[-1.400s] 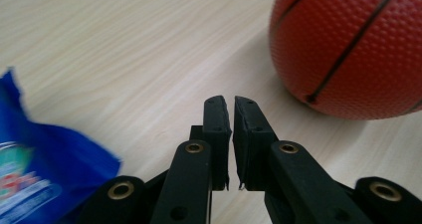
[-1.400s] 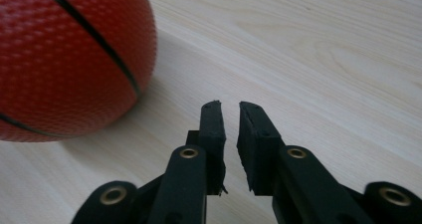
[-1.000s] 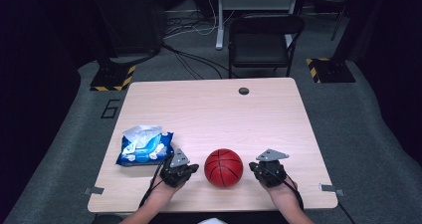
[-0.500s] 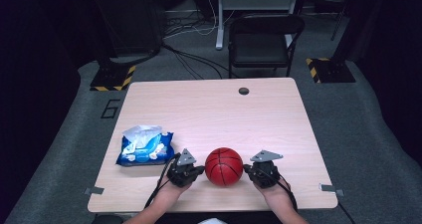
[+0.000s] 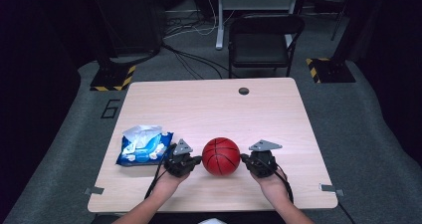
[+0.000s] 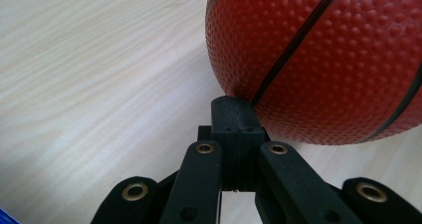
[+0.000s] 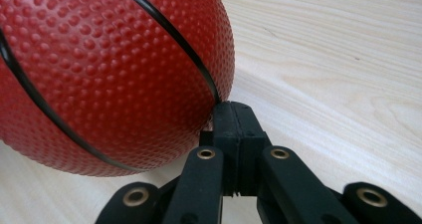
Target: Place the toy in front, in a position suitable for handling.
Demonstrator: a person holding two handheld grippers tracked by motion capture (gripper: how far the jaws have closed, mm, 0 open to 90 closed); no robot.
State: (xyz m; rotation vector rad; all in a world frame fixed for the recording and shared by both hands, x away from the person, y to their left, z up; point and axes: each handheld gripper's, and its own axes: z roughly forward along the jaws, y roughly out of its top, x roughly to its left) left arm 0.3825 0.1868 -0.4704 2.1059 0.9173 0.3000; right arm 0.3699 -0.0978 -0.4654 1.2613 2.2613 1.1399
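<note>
ball [image 6: 323, 59]: red rubber, pebbled all over, matt, with smooth black grooved seams. my left gripper [image 6: 234, 107] and right gripper [image 7: 234, 112]: matt black plastic, faintly ridged, with brassy metal rivets at the joints. table [image 5: 209, 109]: pale wood-grain top, smooth, low sheen; wipes pack [image 5: 143, 145]: glossy crinkled blue plastic film.

A red, pebbled ball [image 5: 221, 156] striped with black lines is seen on pale wood-grain table [image 5: 209, 104], a blue-and-white packet [image 5: 143, 145] at nine o'clock.

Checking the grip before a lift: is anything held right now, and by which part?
The ball is pinched between the closed tips of the left tongs and right tongs, pressing its opposite sides; neither jaw pair clasps it.
</note>
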